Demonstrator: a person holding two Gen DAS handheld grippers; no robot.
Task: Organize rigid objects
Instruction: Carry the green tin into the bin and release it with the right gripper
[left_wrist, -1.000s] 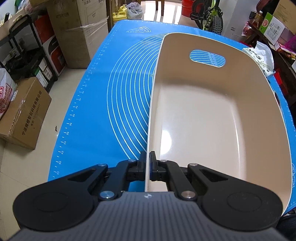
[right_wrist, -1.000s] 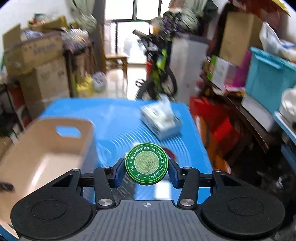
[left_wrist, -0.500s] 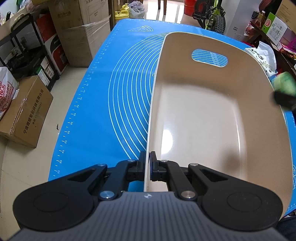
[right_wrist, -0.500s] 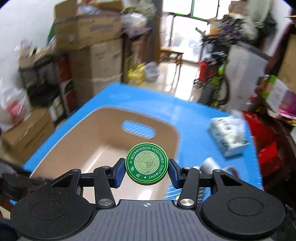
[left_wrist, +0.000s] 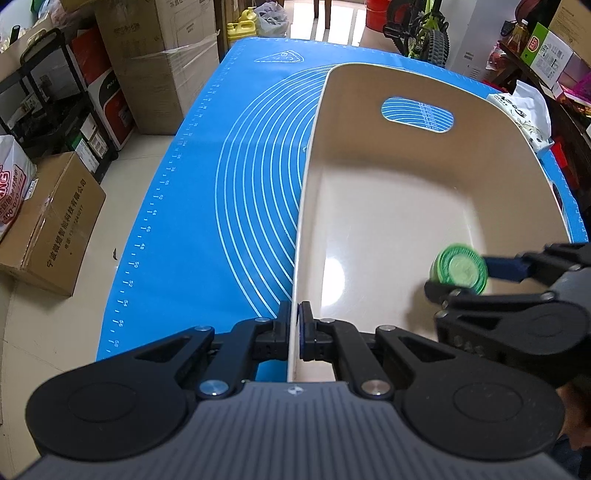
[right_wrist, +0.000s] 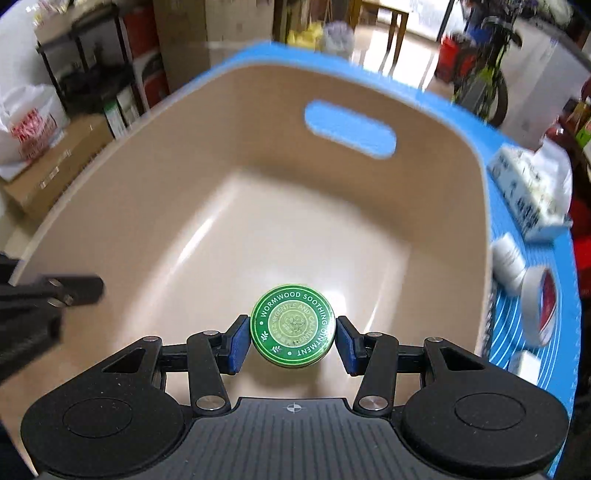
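Pale tiled floor (left_wrist: 66, 332), stacked cardboard boxes (left_wrist: 155, 55), possibly a bicycle (left_wrist: 424, 33) behind.

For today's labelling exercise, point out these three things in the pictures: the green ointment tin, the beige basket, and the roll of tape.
green ointment tin (right_wrist: 293, 325), right wrist view, centre of its printed lid.
beige basket (left_wrist: 384, 122), left wrist view, far wall just left of the handle slot.
roll of tape (right_wrist: 533, 301), right wrist view, white outer band.
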